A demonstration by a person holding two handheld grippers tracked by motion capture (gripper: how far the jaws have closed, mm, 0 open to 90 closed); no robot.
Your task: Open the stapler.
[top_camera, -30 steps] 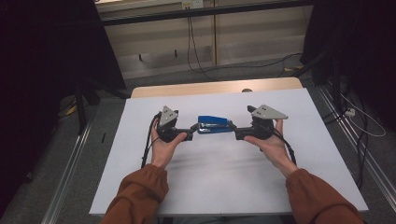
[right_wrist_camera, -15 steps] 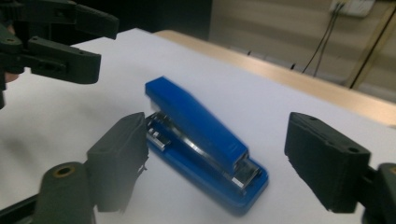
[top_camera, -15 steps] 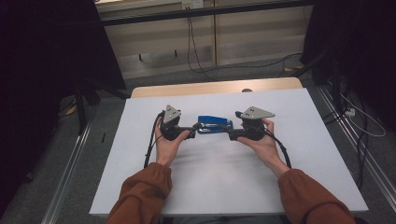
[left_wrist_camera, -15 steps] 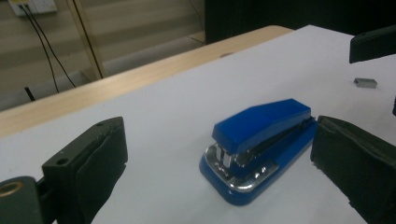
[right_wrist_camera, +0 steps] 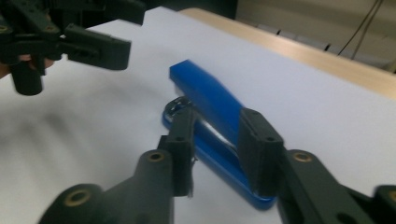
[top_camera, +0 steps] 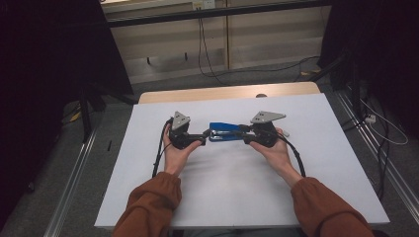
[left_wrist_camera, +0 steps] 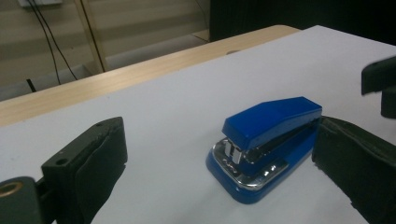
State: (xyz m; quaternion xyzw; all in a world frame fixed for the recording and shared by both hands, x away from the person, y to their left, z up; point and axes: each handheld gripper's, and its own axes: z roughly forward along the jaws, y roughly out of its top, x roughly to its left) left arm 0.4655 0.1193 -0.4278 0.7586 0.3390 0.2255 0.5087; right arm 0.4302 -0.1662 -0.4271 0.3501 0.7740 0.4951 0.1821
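Right tongs (right_wrist_camera: 215, 149) pinching blue metal-faced stapler (right_wrist_camera: 210, 126) on white desk (top_camera: 237, 192), left tongs (left_wrist_camera: 219, 172) spread wide around its front end

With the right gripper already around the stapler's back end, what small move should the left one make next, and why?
Probably close the left gripper. Its jaws stand wide open, one on each side of the blue stapler's front end, while the right gripper pinches the rear, so both ends would be held.

White-covered table (top_camera: 232, 192), blue stapler (top_camera: 225, 132) flat on it
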